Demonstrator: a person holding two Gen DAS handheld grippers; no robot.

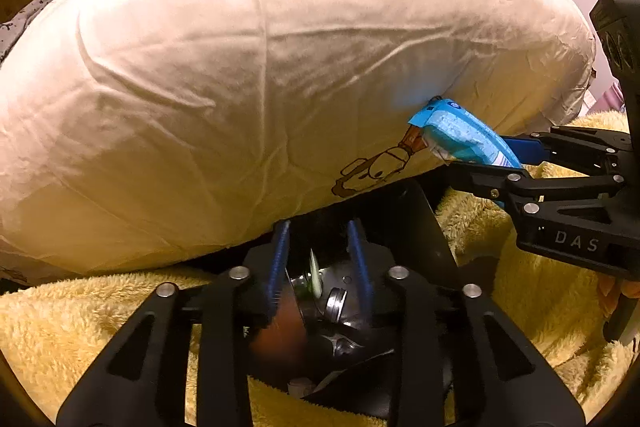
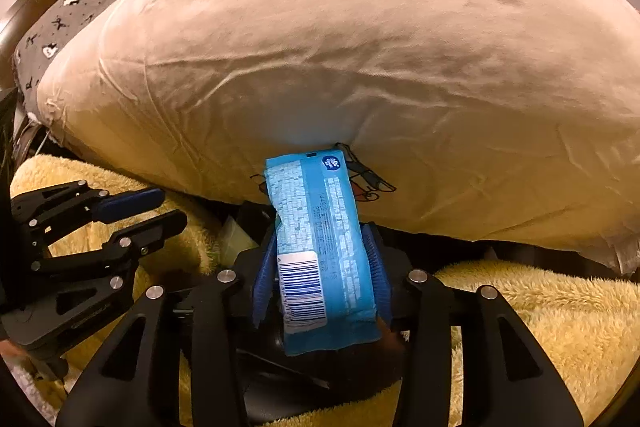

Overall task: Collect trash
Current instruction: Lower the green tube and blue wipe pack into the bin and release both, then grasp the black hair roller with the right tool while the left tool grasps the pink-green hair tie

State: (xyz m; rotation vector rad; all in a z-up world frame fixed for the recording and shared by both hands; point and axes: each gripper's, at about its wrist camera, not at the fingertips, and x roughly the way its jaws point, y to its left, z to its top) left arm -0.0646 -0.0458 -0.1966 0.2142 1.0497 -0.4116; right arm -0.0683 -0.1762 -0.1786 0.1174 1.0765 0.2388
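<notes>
Right gripper [image 2: 320, 267] sits low centre in its own view with the blue wrapper [image 2: 320, 251] standing between its blue pads [image 2: 378, 267]. Both pads lie against the packet's sides, so I read it as gripped, jaws only partly apart. The packet's top end touches the big cream pillow [image 2: 340, 47] filling the upper frame, and its barcode end hangs down over a dark opening that I take to be a black trash bag [image 2: 280, 379], though it is hard to make out there.

Over to the left wrist view: left gripper [image 1: 320, 259] is at lower centre, jaws a little apart, pointing down into that black bag [image 1: 416, 223]. I see shiny crumpled stuff and what may be a bottle neck inside; something brownish and blurred sits by the left pad. Whether the pads pinch the bag's rim or anything at all, I cannot tell.

All this rests on a fluffy yellow blanket [image 1: 520, 307], the pillow leaning over the bag's far edge.

My read: we're at the drop-in step. Next I need the wrapper squarely above the opening, clear of the pillow, then the right jaws spread so it falls inside, while the left keeps the mouth open.
</notes>
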